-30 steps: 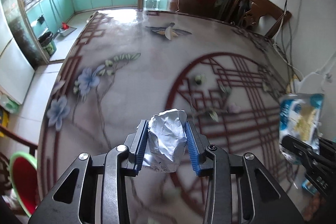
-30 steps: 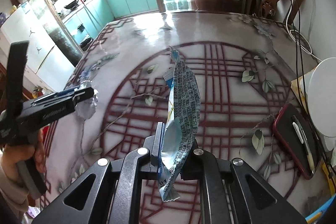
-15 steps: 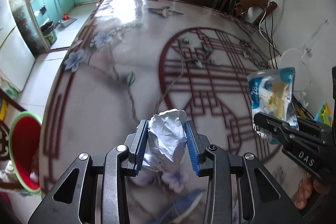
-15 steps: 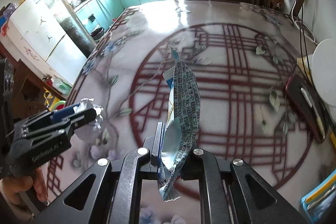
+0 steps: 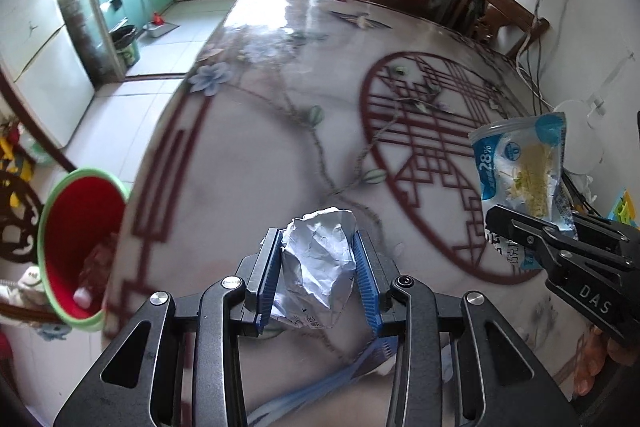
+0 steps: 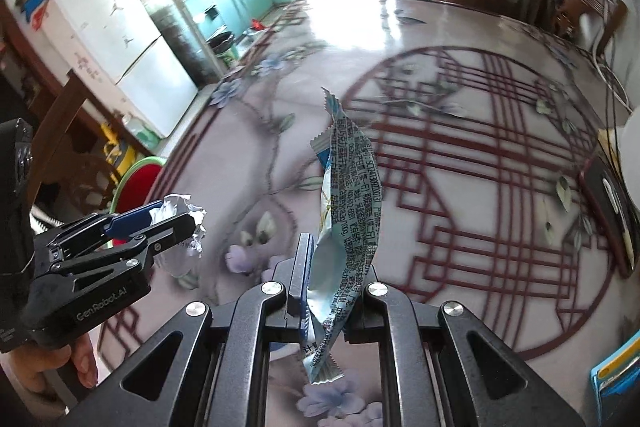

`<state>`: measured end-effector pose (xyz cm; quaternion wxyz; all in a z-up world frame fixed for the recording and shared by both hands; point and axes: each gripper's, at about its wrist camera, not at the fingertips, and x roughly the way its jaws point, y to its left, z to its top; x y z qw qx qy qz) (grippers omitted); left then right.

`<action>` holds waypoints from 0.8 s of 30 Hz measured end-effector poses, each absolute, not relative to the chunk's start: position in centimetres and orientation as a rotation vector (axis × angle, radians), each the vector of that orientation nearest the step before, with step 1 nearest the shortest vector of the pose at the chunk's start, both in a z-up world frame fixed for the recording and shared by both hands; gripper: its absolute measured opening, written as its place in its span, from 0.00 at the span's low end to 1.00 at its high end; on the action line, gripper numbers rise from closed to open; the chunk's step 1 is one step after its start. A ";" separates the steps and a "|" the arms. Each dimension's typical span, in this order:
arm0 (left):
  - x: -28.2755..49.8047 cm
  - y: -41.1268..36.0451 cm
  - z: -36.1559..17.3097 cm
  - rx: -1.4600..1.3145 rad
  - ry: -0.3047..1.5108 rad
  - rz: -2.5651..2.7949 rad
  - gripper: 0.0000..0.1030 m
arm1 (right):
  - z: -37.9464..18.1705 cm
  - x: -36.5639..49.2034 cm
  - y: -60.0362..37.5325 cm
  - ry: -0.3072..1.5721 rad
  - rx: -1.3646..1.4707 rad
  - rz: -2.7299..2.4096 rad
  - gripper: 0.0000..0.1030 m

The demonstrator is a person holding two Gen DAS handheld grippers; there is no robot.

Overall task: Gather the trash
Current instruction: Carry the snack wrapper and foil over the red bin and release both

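My left gripper (image 5: 318, 259) is shut on a crumpled white paper ball (image 5: 320, 261), held above the patterned table (image 5: 248, 163) near its left edge. My right gripper (image 6: 332, 271) is shut on a flattened blue-and-white snack wrapper (image 6: 346, 223) that stands up between the pads. In the left wrist view that wrapper (image 5: 520, 171) shows at the right, clamped in the right gripper (image 5: 532, 231). In the right wrist view the left gripper (image 6: 176, 223) with the paper ball (image 6: 180, 215) shows at the left. A red bin with a green rim (image 5: 80, 243) stands on the floor beside the table, some rubbish inside.
A dark phone (image 6: 608, 207) and a white round object (image 6: 630, 143) lie at the table's right side, with cables along the wall. A wooden chair (image 5: 508, 23) stands at the far corner. A fridge (image 6: 116, 51) and kitchen counters lie beyond the left edge.
Both grippers have travelled towards the table's left edge with their loads still clamped. The red bin has come further into the left wrist view and now shows in the right wrist view.
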<state>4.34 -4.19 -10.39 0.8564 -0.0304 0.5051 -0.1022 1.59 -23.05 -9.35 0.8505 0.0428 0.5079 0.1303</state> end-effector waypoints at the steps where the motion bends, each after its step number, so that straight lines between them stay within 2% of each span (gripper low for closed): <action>1: 4.2 -3.8 -10.5 -0.068 1.062 -0.206 0.34 | -9.3 1.4 -22.6 1.069 0.084 0.281 0.09; 24: 2.5 6.5 -11.2 -0.178 1.049 -0.118 0.34 | -7.9 -0.2 -11.4 1.058 -0.092 0.353 0.09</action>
